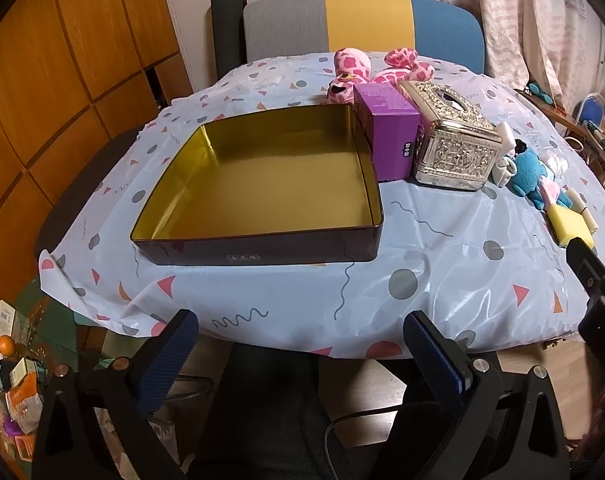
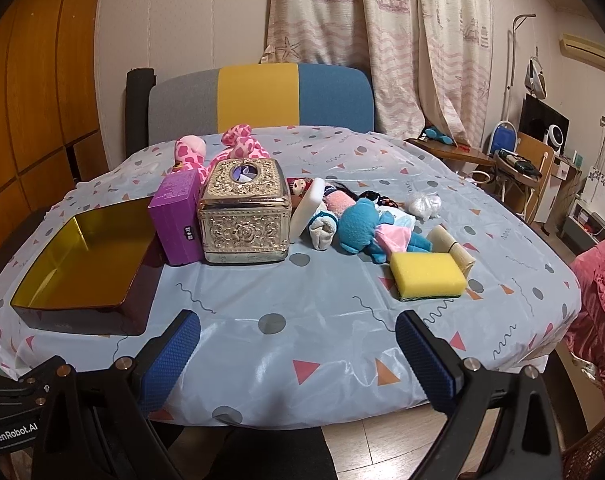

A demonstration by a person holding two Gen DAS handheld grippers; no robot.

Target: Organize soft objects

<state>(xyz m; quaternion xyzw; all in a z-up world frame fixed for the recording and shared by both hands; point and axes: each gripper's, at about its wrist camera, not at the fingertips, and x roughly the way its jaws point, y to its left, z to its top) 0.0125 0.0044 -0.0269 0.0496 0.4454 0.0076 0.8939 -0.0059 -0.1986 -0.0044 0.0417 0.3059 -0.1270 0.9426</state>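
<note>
A: Left edge first. What sits there?

B: A shallow tin [image 2: 78,256], gold inside and dark outside, lies flat on the patterned tablecloth [image 2: 342,344] with nothing in it. Just beside its right far corner stands a purple box [image 2: 174,220], upright, and touching that is an ornate silver tissue box [image 2: 244,216].

A: Behind those?

B: A pink spotted plush [image 2: 206,152], partly hidden by the two boxes, near the striped chair back [image 2: 258,96].

A: Soft objects, moving right?

B: A cluster just right of the tissue box: a small doll [image 2: 298,190] with a white block leaning against it, a rolled white cloth [image 2: 322,230], and a blue plush [image 2: 362,228] lying over pink fabric. Beyond them is a crumpled clear bag [image 2: 424,204]. Nearer the front edge, a yellow sponge [image 2: 426,276] lies flat, touching a cream roll [image 2: 452,248] behind it. None of these is in the tin.

A: Grippers?

B: Left gripper [image 1: 302,354]: jaws spread wide, nothing between them, hanging off the near table edge facing the tin. Right gripper [image 2: 298,356]: jaws equally wide apart and holding nothing, over the near edge, well short of the sponge.
</note>
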